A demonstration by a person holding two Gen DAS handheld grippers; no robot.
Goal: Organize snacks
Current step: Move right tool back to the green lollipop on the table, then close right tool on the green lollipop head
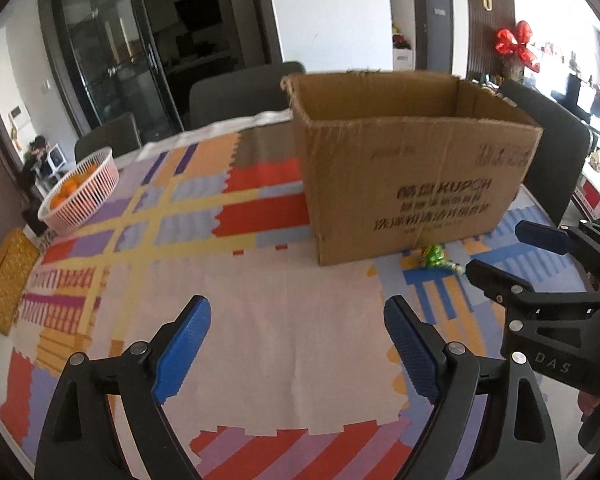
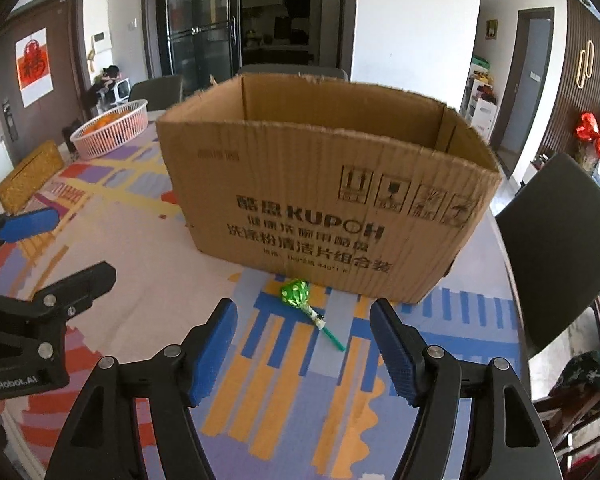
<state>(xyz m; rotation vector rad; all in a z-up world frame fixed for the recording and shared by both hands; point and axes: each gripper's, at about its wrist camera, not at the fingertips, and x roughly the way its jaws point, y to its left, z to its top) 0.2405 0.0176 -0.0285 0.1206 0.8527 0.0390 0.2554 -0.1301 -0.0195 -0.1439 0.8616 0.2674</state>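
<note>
So over at the table's left edge there was a woven yellow mat (image 2: 28, 178) and a pink basket (image 2: 112, 128) of what looked like oranges, both well apart from the action, leaving a big bare stretch of patterned tablecloth (image 1: 260, 340) in between. The left gripper (image 1: 298, 346) hung over that bare patch with its jaws spread wide and nothing between them. Moving right, the open cardboard box (image 2: 324, 200) sat around the middle of the table, tall-walled and open at the top, so anything going in would have to clear the rim. The one snack in sight, a green-wrapped lollipop (image 2: 300, 298), lay flat on the cloth just beside the box's near wall, stick pointing back toward the right gripper (image 2: 304, 354), which sat above it, jaws open and empty. My guess was it'd be super light, with a hard round head under crinkly, slippery foil and a thin stick that could pivot, so pinching the head looked safer. Room was tight on the box side but open on the near side, while the table's right edge and a dark chair (image 2: 560, 248) sat close by.
</note>
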